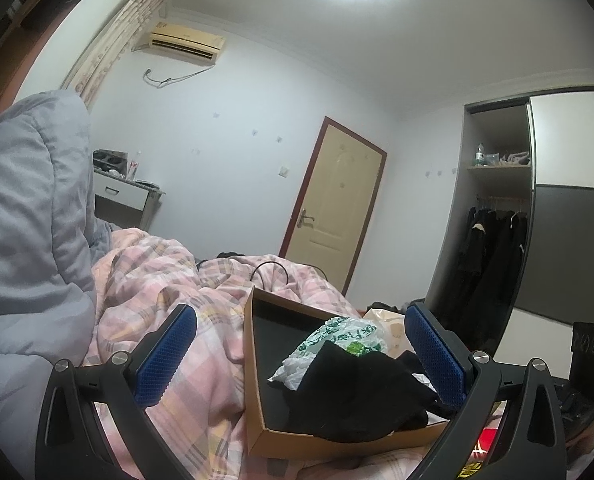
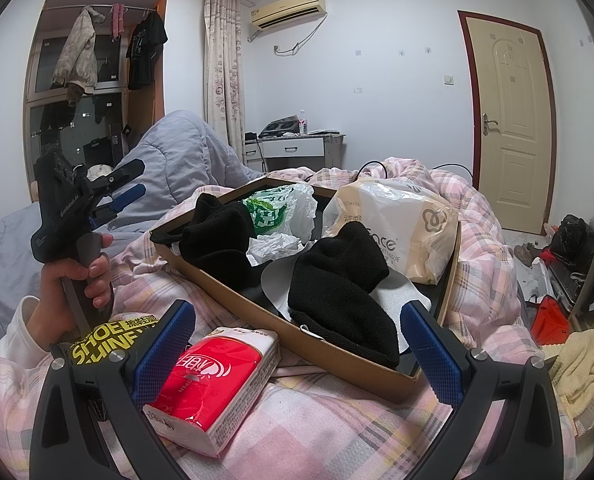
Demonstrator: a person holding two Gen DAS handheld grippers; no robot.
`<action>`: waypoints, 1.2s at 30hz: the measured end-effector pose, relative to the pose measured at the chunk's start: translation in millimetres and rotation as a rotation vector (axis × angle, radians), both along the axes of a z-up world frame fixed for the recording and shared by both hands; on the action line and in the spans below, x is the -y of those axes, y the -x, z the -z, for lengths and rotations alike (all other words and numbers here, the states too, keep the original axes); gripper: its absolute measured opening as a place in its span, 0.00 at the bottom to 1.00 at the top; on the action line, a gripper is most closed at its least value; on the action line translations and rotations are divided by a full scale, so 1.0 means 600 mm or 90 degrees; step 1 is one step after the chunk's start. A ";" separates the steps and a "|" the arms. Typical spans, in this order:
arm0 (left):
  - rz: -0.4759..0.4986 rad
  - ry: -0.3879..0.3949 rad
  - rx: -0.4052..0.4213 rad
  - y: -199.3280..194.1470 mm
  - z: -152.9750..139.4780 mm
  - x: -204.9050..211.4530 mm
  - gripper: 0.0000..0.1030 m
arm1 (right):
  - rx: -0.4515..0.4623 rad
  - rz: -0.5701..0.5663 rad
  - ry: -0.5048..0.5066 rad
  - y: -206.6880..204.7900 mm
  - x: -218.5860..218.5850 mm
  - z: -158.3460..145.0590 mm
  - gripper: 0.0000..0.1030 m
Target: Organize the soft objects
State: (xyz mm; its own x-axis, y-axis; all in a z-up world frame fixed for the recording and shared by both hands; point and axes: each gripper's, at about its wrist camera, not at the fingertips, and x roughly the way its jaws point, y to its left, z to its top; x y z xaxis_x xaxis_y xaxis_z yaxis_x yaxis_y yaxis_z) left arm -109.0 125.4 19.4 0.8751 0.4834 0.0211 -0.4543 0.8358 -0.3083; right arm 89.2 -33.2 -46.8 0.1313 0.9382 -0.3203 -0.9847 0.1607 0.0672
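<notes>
At left of the right wrist view, your left gripper hangs open and empty. Lower centre, your right gripper gapes wide over a red tissue pack; black knit caps fill the cardboard box at centre.

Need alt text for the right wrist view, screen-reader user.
The open right hand-held gripper hovers over a pink plaid quilt, above a red-and-white tissue pack lying outside a shallow brown cardboard box that holds two black knit socks, plastic bags and a beige tissue bag. The left hand-held gripper is raised at left.
</notes>
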 end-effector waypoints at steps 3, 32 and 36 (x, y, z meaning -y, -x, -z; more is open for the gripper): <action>-0.003 -0.003 0.003 0.002 0.000 0.002 1.00 | 0.000 0.000 0.000 0.000 0.000 0.000 0.99; 0.005 -0.041 0.005 -0.001 -0.006 0.014 1.00 | -0.001 0.000 0.000 0.000 0.000 0.000 0.99; 0.007 -0.041 0.011 0.001 -0.007 0.014 1.00 | 0.000 0.000 0.000 0.000 0.000 0.000 0.99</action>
